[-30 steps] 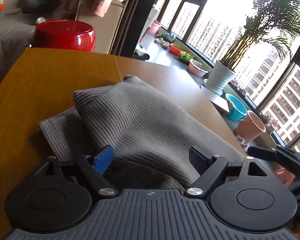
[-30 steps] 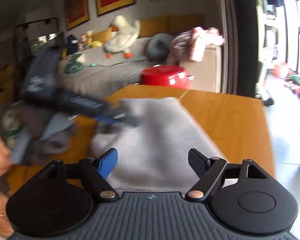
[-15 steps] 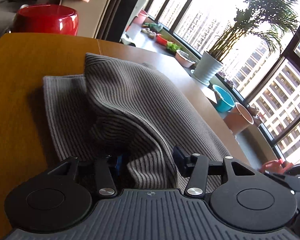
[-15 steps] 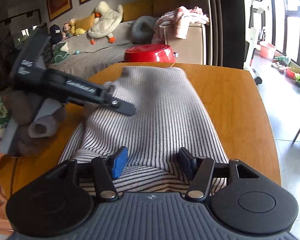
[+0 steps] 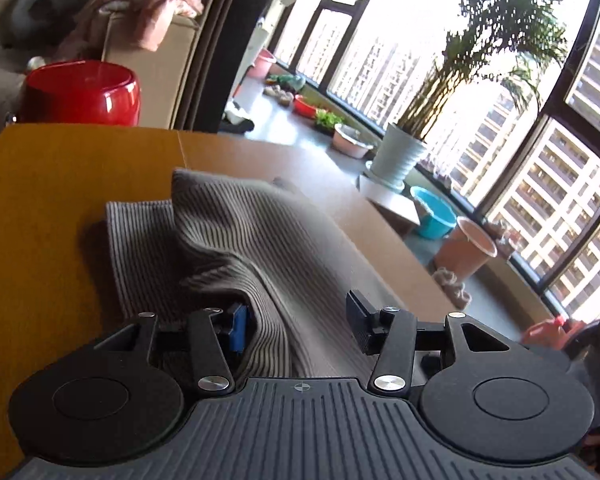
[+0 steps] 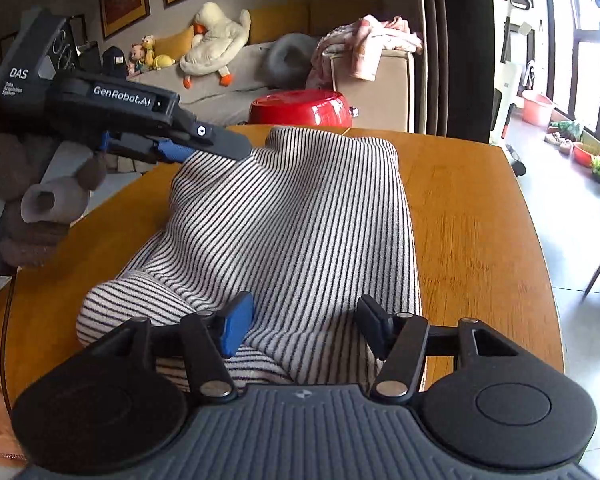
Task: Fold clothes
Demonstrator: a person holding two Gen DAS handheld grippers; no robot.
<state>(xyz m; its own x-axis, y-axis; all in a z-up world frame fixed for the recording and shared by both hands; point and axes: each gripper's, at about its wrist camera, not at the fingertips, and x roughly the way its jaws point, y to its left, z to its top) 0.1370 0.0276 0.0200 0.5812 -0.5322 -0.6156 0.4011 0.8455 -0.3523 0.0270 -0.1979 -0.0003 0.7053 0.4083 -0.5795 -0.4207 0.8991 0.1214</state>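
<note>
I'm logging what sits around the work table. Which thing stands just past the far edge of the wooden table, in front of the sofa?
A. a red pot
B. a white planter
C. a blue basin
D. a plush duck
A: the glossy red pot stands right behind the table's far edge, beyond the striped garment; the plush duck lies farther back on the sofa.

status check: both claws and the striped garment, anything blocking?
Left claw and right claw each shut on a bunch of the striped garment. Garment humped on the wooden table, fold unfinished. Tabletop beside it unobstructed; red pot sits beyond the far edge.
</note>
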